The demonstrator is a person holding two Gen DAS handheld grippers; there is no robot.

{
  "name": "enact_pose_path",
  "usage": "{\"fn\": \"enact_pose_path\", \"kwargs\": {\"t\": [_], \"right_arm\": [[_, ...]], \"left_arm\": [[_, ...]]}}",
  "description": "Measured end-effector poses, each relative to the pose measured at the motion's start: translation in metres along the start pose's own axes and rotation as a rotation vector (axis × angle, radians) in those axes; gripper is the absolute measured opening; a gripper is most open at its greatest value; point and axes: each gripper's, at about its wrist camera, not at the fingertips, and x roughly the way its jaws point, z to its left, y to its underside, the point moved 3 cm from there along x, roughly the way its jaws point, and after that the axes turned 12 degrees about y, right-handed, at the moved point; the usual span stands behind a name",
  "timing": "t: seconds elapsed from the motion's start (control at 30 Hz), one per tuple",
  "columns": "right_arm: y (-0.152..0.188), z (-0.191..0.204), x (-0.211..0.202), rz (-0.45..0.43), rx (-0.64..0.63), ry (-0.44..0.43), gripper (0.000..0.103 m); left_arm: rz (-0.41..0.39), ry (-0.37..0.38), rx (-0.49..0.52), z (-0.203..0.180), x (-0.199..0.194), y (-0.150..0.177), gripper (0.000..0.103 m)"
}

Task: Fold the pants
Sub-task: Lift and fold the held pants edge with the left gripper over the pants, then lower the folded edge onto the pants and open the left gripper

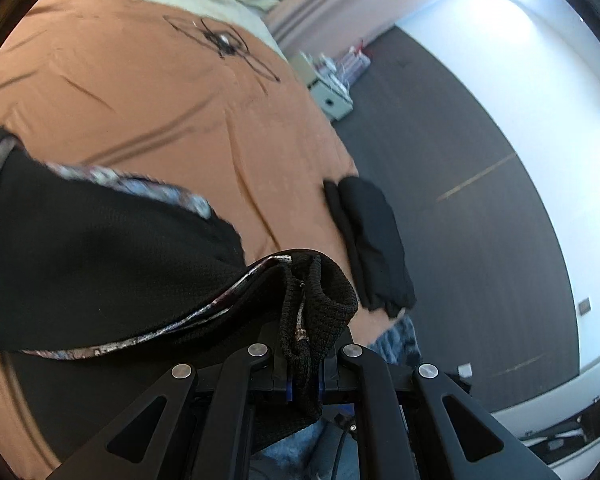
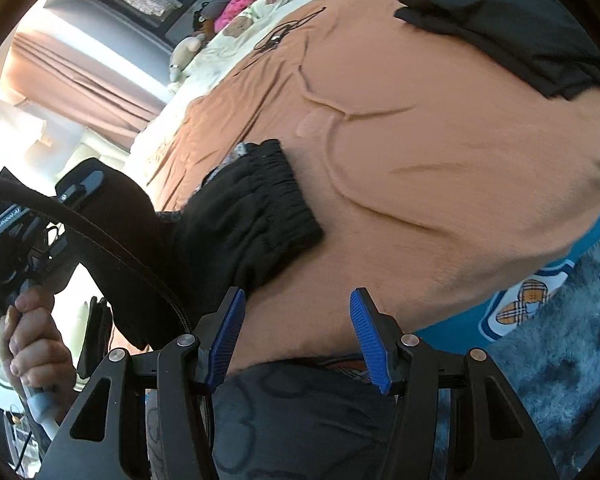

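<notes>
Pants (image 1: pixel 100 264) in left tool (image 1: pixel 304 380)

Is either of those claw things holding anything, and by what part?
The left gripper pinches the black pants by a bunched edge. The right gripper is open, empty.

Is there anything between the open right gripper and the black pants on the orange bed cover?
Nothing visible. The right gripper has open jaws over bare orange cover; the black pants lie just ahead-left, unobstructed.
</notes>
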Motion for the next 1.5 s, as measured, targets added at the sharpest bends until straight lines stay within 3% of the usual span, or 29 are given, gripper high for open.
{"fn": "enact_pose_path", "kwargs": {"t": [0.33, 0.43, 0.47, 0.5, 0.6, 0.83, 1.03, 1.13, 1.2, 1.3, 1.5], "right_arm": [[-0.004, -0.02, 0.001, 0.011, 0.013, 0.015, 0.053], [-0.007, -0.023, 0.0, 0.014, 0.013, 0.016, 0.053], [-0.009, -0.024, 0.0, 0.014, 0.012, 0.014, 0.053], [-0.01, -0.025, -0.002, 0.011, 0.011, 0.013, 0.053], [-0.015, -0.025, -0.007, -0.002, 0.005, 0.007, 0.053], [-0.026, -0.012, -0.016, -0.041, -0.05, 0.001, 0.053], [-0.027, 0.022, -0.008, -0.038, -0.158, 0.003, 0.053], [-0.028, 0.042, -0.002, -0.034, -0.218, 0.024, 0.066], [-0.029, 0.058, 0.001, -0.046, -0.268, 0.046, 0.073], [-0.029, 0.082, 0.005, -0.049, -0.339, 0.061, 0.075], [-0.024, 0.129, 0.023, -0.058, -0.486, 0.11, 0.075]], "left_arm": [[0.139, -0.04, 0.003, 0.003, 0.055, 0.034, 0.008], [0.178, -0.047, -0.024, 0.008, 0.061, 0.041, 0.027], [0.183, -0.026, -0.037, 0.007, 0.061, 0.042, 0.044], [0.179, -0.022, -0.035, 0.006, 0.059, 0.042, 0.053], [0.146, -0.055, -0.007, 0.002, 0.048, 0.04, 0.062], [0.087, -0.118, 0.019, 0.015, 0.004, 0.029, 0.064], [0.017, -0.175, 0.015, 0.035, -0.044, 0.025, 0.064], [-0.01, -0.217, 0.02, 0.046, -0.068, 0.027, 0.065], [-0.031, -0.261, 0.026, 0.055, -0.084, 0.029, 0.075], [-0.066, -0.291, 0.026, 0.064, -0.106, 0.034, 0.081], [-0.098, -0.331, 0.011, 0.087, -0.136, 0.043, 0.082]]}}
